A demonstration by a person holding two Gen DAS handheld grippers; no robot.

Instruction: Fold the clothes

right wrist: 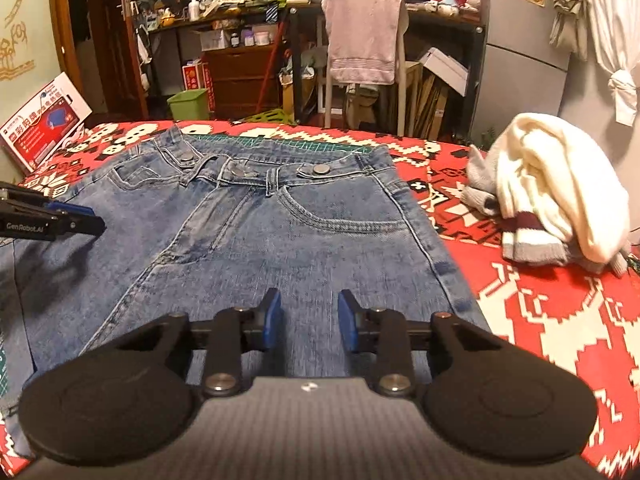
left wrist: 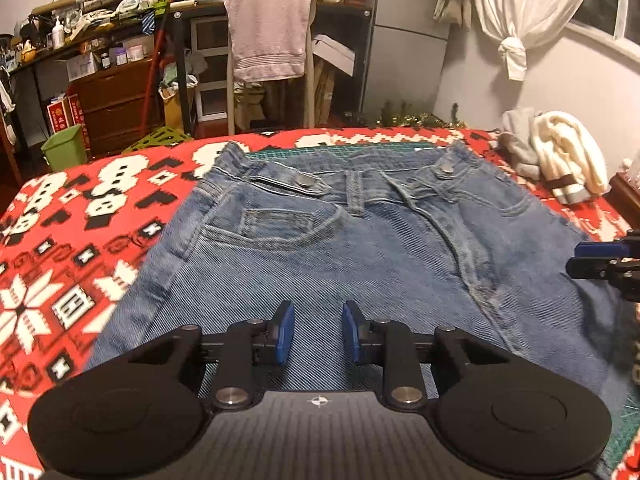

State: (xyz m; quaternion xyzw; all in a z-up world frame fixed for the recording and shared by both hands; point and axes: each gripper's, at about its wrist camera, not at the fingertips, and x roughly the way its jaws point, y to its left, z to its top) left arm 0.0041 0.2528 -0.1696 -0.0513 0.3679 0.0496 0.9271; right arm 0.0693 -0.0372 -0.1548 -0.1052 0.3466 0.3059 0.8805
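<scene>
A pair of blue jeans (left wrist: 320, 248) lies flat, front up, on a red, white and black patterned cloth (left wrist: 80, 240), waistband toward 12 o'clock, with a strip of green cutting mat (right wrist: 280, 142) showing just past the waistband.

The left gripper (left wrist: 318, 332) hovers low over the denim with its blue pads spread and nothing between them. The right gripper (right wrist: 309, 320) is likewise spread and empty above the jeans.

Only the left wrist view shows the right gripper from outside: at 3 o'clock its fingers (left wrist: 600, 260) jut in over the jeans' edge. Only the right wrist view shows the left gripper's side, at 9 o'clock, printed "GenRobot.AI" (right wrist: 30, 226), and a red and white carton (right wrist: 40, 120) leaning at 10 o'clock, whose characters are too small to read.

A cream sweater (right wrist: 560, 184) with a maroon and grey cuff is heaped on the cloth at 2 o'clock in both views, well apart from the jeans. Beyond the cloth, at 12 o'clock, a pink towel (left wrist: 268, 32) hangs over a chair back.
</scene>
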